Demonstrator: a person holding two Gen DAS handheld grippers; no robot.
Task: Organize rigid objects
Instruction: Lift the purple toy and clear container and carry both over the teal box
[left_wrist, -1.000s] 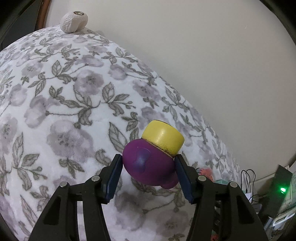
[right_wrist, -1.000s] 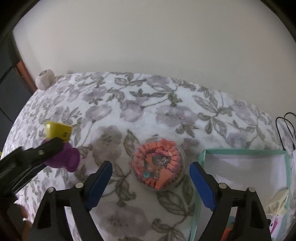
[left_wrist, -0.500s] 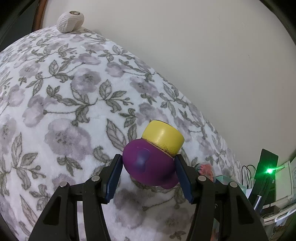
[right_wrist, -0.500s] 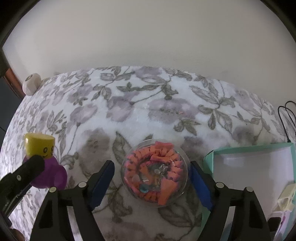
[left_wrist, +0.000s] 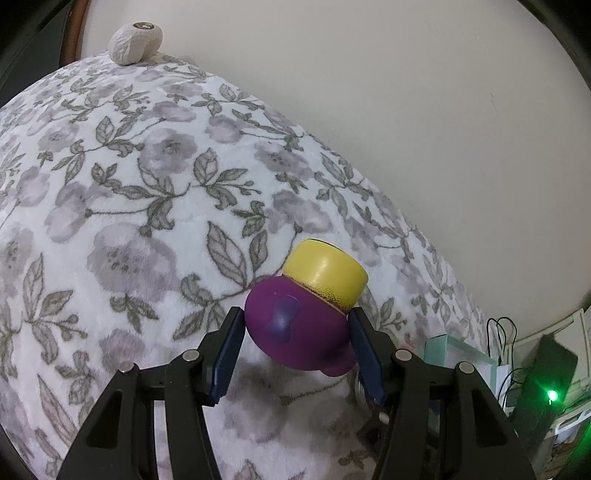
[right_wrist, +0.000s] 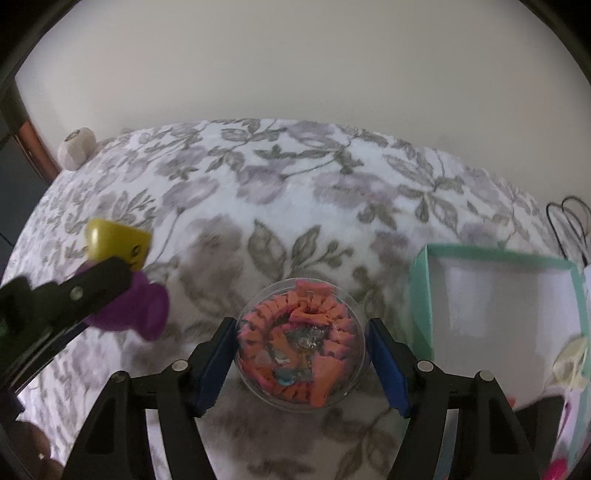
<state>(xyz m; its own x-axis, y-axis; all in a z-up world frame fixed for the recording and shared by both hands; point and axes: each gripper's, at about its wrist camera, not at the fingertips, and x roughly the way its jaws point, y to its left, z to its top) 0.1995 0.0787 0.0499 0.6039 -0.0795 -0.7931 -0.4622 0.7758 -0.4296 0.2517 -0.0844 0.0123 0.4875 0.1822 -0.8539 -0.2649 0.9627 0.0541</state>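
Note:
A toy figure with a purple body (left_wrist: 291, 332) and a yellow head (left_wrist: 325, 273) hangs above the floral blanket (left_wrist: 147, 184), with my left gripper (left_wrist: 295, 315) shut on its body. In the right wrist view the same toy (right_wrist: 144, 310) shows at the left, behind a black finger (right_wrist: 92, 288) of the left gripper. A clear round container (right_wrist: 301, 343) full of orange pieces sits on the blanket. My right gripper (right_wrist: 301, 325) straddles it and its jaws are closing. The blue pads stand just beside the container's walls.
A teal open box (right_wrist: 421, 295) with a white inside lies right of the container. A white knitted ball (left_wrist: 135, 38) rests at the blanket's far edge by the wall. Black cables (right_wrist: 572, 218) and a device with a green light (left_wrist: 550, 395) are off to the right.
The right gripper has come down around the container and its jaws have narrowed towards it. The left gripper still holds the toy in about the same place.

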